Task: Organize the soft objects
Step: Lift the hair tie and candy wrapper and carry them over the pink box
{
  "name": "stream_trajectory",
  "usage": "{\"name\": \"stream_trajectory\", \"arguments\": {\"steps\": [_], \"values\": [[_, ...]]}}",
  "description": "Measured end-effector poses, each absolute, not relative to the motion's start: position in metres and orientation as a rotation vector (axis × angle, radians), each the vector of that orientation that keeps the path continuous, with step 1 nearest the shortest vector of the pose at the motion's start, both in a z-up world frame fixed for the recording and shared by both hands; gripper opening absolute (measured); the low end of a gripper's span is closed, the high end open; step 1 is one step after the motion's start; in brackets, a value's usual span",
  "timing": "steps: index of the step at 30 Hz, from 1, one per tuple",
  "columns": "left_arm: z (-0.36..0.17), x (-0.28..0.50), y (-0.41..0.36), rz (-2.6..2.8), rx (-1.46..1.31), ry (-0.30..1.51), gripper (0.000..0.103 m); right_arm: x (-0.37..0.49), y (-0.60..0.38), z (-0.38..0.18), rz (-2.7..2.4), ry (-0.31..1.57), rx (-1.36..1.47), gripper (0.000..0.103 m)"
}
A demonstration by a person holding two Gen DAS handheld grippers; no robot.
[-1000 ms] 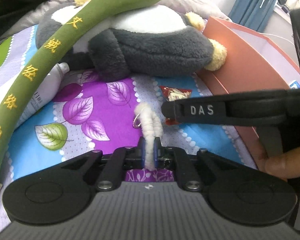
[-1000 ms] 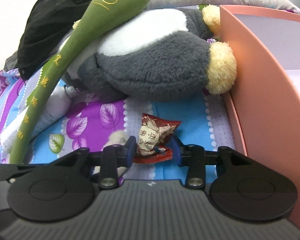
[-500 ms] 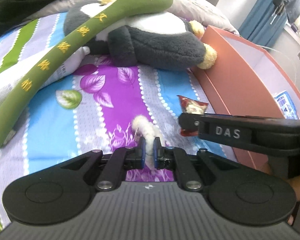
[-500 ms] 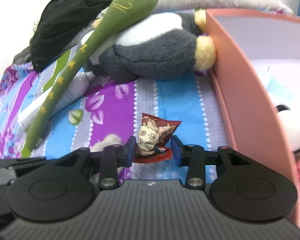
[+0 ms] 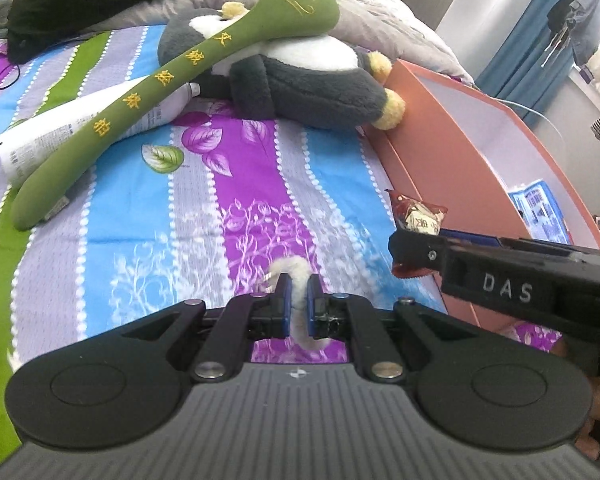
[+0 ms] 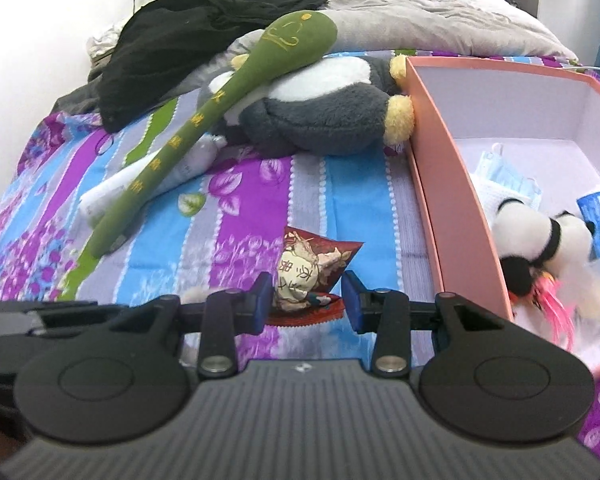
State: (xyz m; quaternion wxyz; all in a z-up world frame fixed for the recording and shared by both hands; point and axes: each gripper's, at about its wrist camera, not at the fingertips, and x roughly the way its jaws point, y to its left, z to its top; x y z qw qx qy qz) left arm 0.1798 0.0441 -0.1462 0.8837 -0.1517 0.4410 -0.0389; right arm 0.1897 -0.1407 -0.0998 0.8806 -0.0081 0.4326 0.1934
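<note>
Left wrist: left gripper (image 5: 297,306) pinching fuzzy cord (image 5: 298,300), end hidden; right gripper (image 6: 307,300) clamps packet (image 6: 306,272).

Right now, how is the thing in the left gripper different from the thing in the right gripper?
The left gripper is shut tight on a thin, cream, fuzzy cord. The right gripper holds a red printed packet, which is wider, flat and crinkled, so this gripper stands farther apart. The cord hangs down past the gripper; the packet sticks out forward. Both are small, light and lifted above the bedsheet, beside the pink box.
</note>
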Motion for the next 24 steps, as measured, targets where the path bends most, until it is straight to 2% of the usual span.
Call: {"name": "stream_trajectory", "arguments": {"steps": [12, 24], "values": [[-0.138, 0.134, 0.037, -0.079, -0.337, 0.924, 0.009, 0.139, -0.157, -0.099, 0.401, 0.945, -0.005, 0.041], [-0.088, 0.109, 0.035, -0.103, -0.323, 0.839, 0.009, 0.12, -0.169, -0.045, 0.401, 0.816, 0.008, 0.041]]}}
